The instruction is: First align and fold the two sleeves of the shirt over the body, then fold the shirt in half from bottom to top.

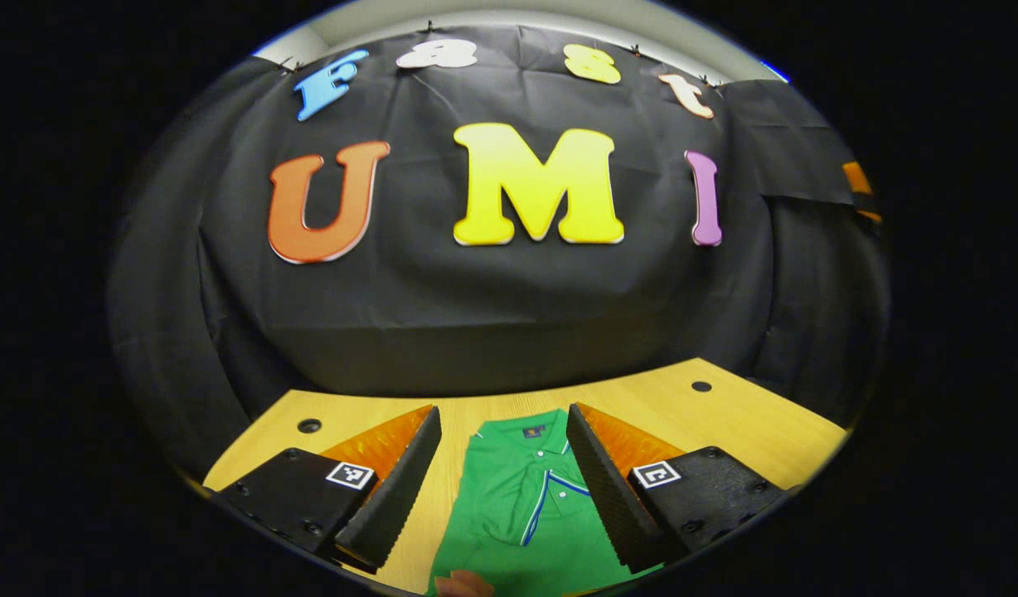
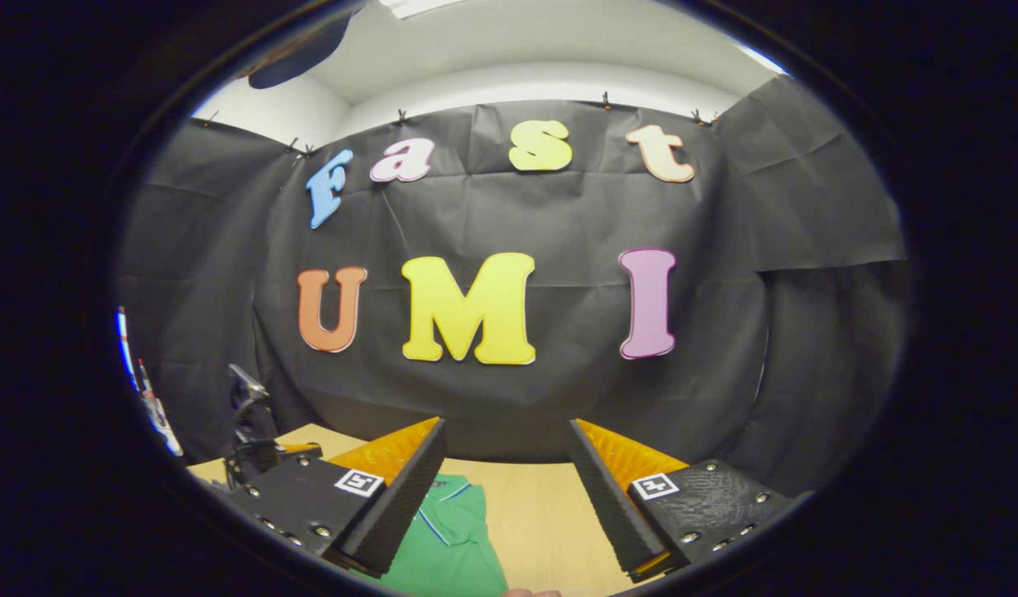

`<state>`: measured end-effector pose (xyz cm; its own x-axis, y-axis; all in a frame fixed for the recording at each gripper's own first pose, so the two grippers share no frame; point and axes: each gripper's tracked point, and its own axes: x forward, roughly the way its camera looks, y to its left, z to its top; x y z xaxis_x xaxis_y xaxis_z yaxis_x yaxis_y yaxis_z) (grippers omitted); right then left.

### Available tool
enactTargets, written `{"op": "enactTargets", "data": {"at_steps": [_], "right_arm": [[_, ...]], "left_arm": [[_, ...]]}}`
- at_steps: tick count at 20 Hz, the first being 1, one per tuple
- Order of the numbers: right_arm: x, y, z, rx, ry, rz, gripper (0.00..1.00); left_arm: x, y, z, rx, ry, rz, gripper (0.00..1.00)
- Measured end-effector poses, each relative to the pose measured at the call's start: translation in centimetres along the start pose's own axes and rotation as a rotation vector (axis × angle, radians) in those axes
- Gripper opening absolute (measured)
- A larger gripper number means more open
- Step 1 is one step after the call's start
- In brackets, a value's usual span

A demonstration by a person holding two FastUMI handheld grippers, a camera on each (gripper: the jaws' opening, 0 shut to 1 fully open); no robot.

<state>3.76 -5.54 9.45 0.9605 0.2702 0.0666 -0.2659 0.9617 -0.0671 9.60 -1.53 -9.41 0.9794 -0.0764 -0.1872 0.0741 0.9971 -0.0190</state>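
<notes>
A green polo shirt with a white-and-blue trimmed placket lies flat on the wooden table, its collar toward the far wall. My left gripper hovers above it, open, with the collar and chest showing between its fingers. In the right gripper view a green sleeve with a trimmed cuff lies on the table by the left finger. My right gripper is open above bare wood, nothing between its fingers.
Two round holes sit in the tabletop near its far edge. The black cloth wall rises right behind the table. A dark clamp-like device stands at the table's left. A fingertip shows at the bottom edge.
</notes>
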Motion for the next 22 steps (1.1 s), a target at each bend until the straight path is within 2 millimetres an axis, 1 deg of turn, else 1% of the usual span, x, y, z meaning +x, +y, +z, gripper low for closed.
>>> {"op": "enactTargets", "data": {"at_steps": [2,3,4,6,8,11,12,13,14,15,16,17,19,22], "right_arm": [[0.3,0.6,-0.5,0.009,0.003,0.039,0.95],[0.1,0.9,-0.9,0.015,0.008,0.049,0.93],[-0.2,1.1,-1.1,0.022,0.012,0.051,0.93],[-1.6,1.8,-1.4,0.03,0.003,0.044,0.93],[-3.4,2.5,-2.0,0.024,0.004,0.025,0.93],[-6.4,4.1,-2.7,0.013,0.008,0.015,0.93],[-7.4,4.3,-3.0,0.01,0.012,0.004,0.93],[-8.4,4.5,-3.7,0.01,0.021,-0.004,0.93],[-9.3,4.6,-4.7,0.011,0.038,-0.012,0.93],[-10.1,4.8,-6.1,0.007,0.063,-0.02,0.93],[-11.0,4.8,-7.6,0.001,0.089,-0.022,0.93],[-11.6,4.9,-9.2,-0.006,0.122,-0.029,0.93],[-12.9,4.9,-12.8,-0.007,0.196,-0.033,0.94],[-14.8,4.6,-18.5,-0.013,0.307,-0.045,0.93]], "left_arm": [[-3.0,0.2,2.1,0.024,-0.054,0.026,0.97],[-4.9,0.4,3.3,0.03,-0.077,0.036,0.97],[-6.5,0.2,4.1,0.029,-0.09,0.037,0.97],[-9.7,-0.2,5.5,0.021,-0.108,0.03,0.96],[-12.2,-0.3,6.2,0.024,-0.132,0.014,0.97],[-15.4,-0.5,6.3,0.042,-0.155,-0.006,0.96],[-16.2,-0.5,6.0,0.035,-0.151,-0.01,0.96],[-17.0,-0.7,5.3,0.026,-0.137,-0.017,0.96],[-17.8,-0.4,4.1,0.018,-0.113,-0.022,0.96],[-18.6,-0.2,2.4,0.012,-0.073,-0.023,0.96],[-19.6,0.1,0.4,-0.004,-0.027,-0.024,0.92],[-20.4,0.0,-1.8,-0.026,0.024,-0.029,0.96],[-21.8,0.6,-6.3,-0.06,0.127,-0.012,0.97],[-23.9,1.5,-12.2,-0.089,0.272,0.024,0.98]]}}
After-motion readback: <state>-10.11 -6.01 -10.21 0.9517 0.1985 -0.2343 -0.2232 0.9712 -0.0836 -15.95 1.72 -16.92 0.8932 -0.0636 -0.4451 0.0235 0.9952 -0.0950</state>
